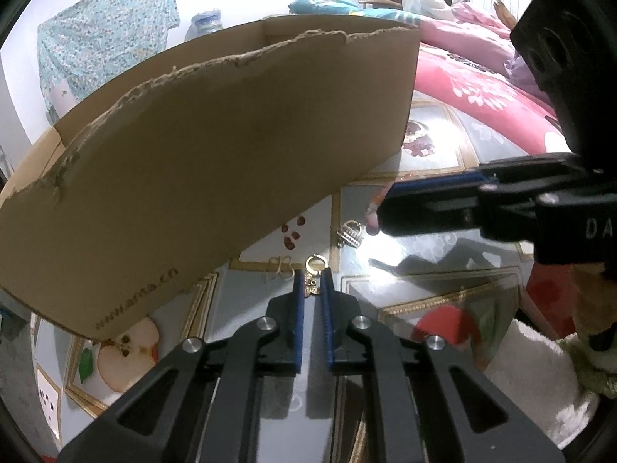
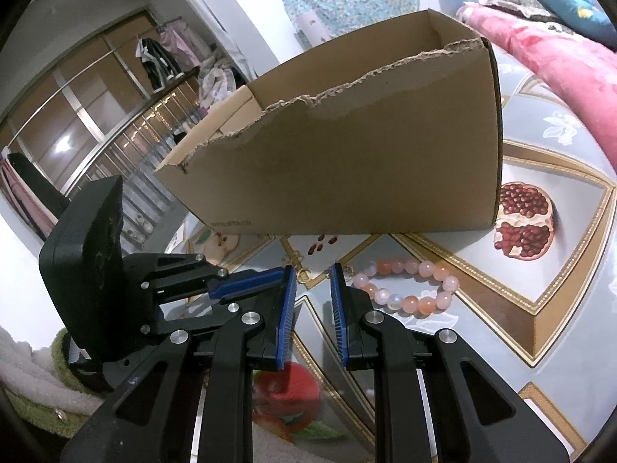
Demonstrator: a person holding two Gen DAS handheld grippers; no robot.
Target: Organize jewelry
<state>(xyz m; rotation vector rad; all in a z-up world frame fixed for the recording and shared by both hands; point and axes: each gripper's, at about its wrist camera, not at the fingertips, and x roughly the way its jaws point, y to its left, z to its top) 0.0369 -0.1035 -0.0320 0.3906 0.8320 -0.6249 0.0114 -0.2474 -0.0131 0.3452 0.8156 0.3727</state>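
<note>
The left hand-held gripper (image 1: 313, 279) is clenching a small gold earring (image 1: 313, 276) between its blue pads, with the hoop sticking out past the fingertips and the leaf-shaped charm pinched in the narrow gap, a fingertip grip that suits so small and thin a piece. The earring is sitting low, just above or on the desk (image 1: 443, 281), whose glossy fruit-printed cover is reflecting the light. The cardboard box (image 1: 216, 162), its top edge torn away so that the rim is low and open, is standing directly behind, probably as the place where the jewelry is to be gathered; the lift over that rim looks like the next move. The right hand-held gripper (image 2: 313, 276) is hanging released, its jaws apart with nothing between them, waiting beside the pink and orange bead bracelet (image 2: 408, 285), which is lying on the desk near the box. A silver ring (image 1: 350, 234) is resting apart from both, still to be collected, close to the right fingertips in the left wrist view.
</note>
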